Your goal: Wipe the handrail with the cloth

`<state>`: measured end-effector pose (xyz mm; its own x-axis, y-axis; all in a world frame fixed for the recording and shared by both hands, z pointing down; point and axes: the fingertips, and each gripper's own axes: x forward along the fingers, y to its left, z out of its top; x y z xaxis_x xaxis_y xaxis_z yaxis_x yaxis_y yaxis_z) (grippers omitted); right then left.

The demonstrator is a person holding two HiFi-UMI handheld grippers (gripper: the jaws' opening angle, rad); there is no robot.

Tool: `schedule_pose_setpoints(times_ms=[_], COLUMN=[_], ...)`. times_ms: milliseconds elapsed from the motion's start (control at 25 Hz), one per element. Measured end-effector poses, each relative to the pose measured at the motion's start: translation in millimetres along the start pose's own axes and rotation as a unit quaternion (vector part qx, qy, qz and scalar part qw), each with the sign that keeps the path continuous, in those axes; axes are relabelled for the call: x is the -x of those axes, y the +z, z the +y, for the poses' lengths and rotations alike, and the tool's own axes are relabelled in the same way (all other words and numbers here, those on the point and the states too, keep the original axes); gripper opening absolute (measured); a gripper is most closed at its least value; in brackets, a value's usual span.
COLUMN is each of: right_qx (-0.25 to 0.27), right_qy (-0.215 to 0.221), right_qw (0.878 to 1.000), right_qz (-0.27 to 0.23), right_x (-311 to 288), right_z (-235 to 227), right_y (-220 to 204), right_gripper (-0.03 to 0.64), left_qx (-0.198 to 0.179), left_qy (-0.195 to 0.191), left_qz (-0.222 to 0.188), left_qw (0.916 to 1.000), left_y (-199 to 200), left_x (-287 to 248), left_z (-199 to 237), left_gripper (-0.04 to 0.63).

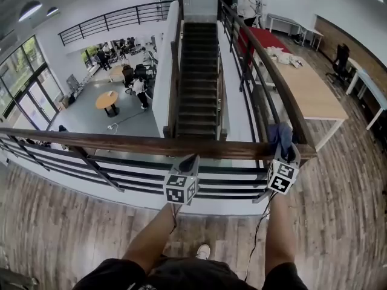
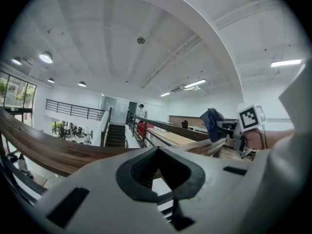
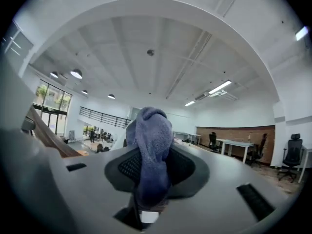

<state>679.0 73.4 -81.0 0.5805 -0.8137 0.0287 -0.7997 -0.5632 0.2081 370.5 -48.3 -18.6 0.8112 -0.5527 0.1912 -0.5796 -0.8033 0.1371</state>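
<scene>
Head view places the right claw (image 1: 283, 154) at the corner where the handrail (image 1: 121, 142) meets the run that leads toward the stairs. This claw is clenched on the blue cloth (image 1: 280, 135), which stands bunched over the rail top at that corner. The left claw (image 1: 190, 162) is closed with nothing in it, its tip just beside the rail's near edge. Risks, as judged: the cloth is held by a narrow fold only, so drag along the wood or a snag at the corner joint could pull it free, and it would then drop past the railing to the floor below. A bunched cloth also presents a small wiping face, so strips of rail may be missed. The empty claw could scrape the wood if pressed in. Right gripper view is largely filled by the cloth (image 3: 152, 145), which hides the rail beneath, so contact between cloth and wood cannot be confirmed. The rail underside is not visible.
</scene>
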Motion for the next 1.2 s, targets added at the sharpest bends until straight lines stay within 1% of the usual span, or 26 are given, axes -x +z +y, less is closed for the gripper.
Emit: schedule_pose_setpoints(times_ms=[120,240,440,600,680,840,920,1000,1080,1200], right_qx=[-0.017,-0.021,-0.04,-0.042,-0.036,-0.023,-0.022,-0.029,-0.036,-0.027], right_qy=[0.074,0.143,0.234,0.29,0.316,0.358,0.371,0.372,0.365,0.358], right_qw=[0.997,0.988,0.971,0.956,0.948,0.933,0.927,0.926,0.928,0.929], right_qz=[-0.032,-0.05,-0.041,-0.02,-0.005,0.025,0.04,0.053,0.068,0.091], right_x=[24.4,47.9,81.2,107.1,119.8,132.4,133.2,128.8,121.4,116.0], right_z=[100.7,207.4,382.7,511.0,575.1,697.7,755.2,806.9,856.5,926.4], right_y=[16.9,28.8,30.8,20.5,11.6,-13.9,-24.7,-33.5,-42.5,-60.6], right_gripper=[0.112,0.112,0.112,0.112,0.112,0.112,0.112,0.112,0.112,0.112], left_qx=[0.011,0.019,0.025,0.031,0.039,0.05,0.049,0.037,0.026,0.043], left_qy=[0.032,0.064,0.122,0.171,0.197,0.245,0.264,0.278,0.284,0.286], left_qz=[-0.011,-0.015,-0.03,-0.028,-0.02,-0.003,0.003,0.006,0.011,0.021], left_qw=[0.9994,0.9976,0.9917,0.9843,0.9794,0.9682,0.9632,0.9599,0.9585,0.9571], left_y=[-5.0,-10.9,-23.1,-42.0,-58.2,-98.5,-115.9,-129.5,-141.6,-163.4], left_x=[26.4,62.3,136.6,198.1,230.2,287.1,311.0,326.4,335.4,348.8], left_z=[47.3,103.3,216.1,307.7,355.3,449.1,494.1,536.8,574.9,620.5], left_gripper=[0.003,0.003,0.003,0.003,0.003,0.003,0.003,0.003,0.003,0.003])
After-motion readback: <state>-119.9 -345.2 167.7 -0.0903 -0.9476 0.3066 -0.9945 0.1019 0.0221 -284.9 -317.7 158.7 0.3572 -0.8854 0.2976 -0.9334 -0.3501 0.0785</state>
